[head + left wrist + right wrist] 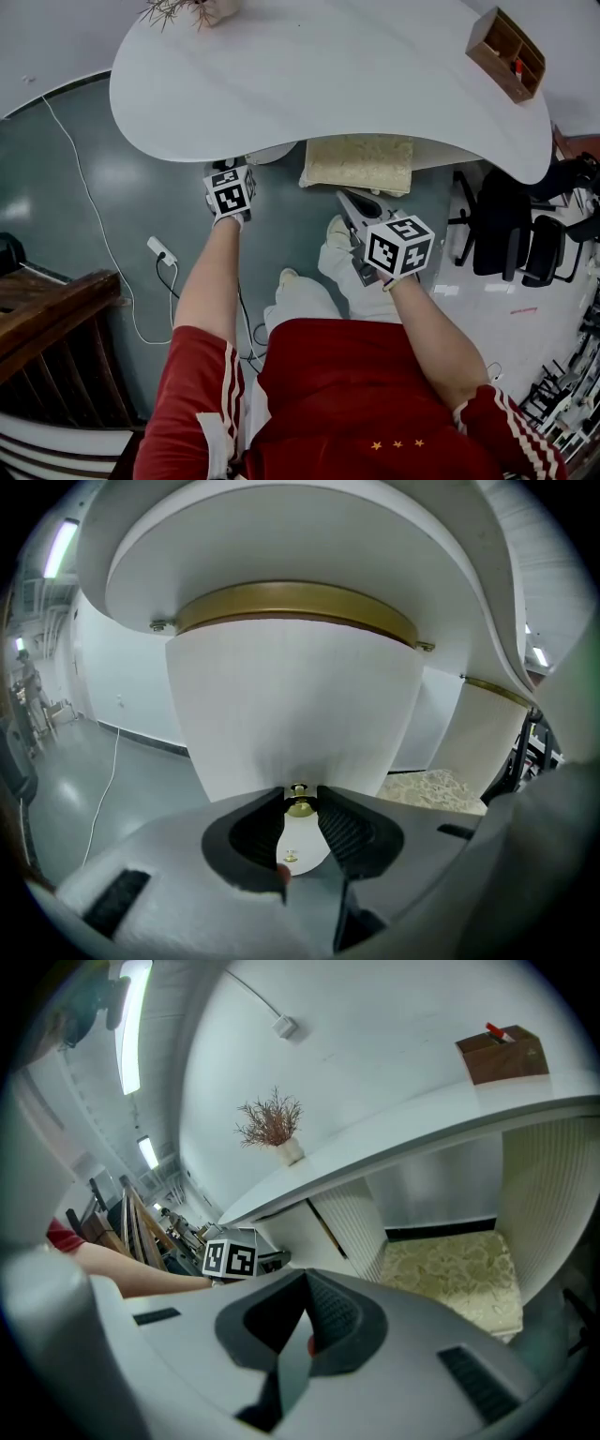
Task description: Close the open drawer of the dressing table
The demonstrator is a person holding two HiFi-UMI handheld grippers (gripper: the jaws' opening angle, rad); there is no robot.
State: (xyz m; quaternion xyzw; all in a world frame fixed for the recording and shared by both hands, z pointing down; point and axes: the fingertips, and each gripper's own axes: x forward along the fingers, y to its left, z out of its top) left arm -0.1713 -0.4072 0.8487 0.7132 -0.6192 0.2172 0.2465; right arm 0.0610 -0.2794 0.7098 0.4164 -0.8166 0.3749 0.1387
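Note:
The dressing table (309, 66) has a wide white top. Under its front edge sits a rounded white drawer (267, 153). In the left gripper view the curved drawer front (291, 705) fills the middle, with a gold band (295, 600) along its top. My left gripper (300, 799) is shut on the drawer's small brass knob (299, 808), one pad on each side. From the head view this left gripper (244, 169) reaches in under the table edge. My right gripper (343, 197) hangs apart, above the floor near the person's knee. That right gripper (307, 1283) is shut with nothing in it.
A beige patterned cushion (358, 161) lies in the knee recess. On the tabletop stand a wooden organiser box (506, 52) and a vase of dried twigs (202, 9). Black office chairs (516, 234) stand at the right. A power strip with its cable (161, 251) lies on the floor at the left.

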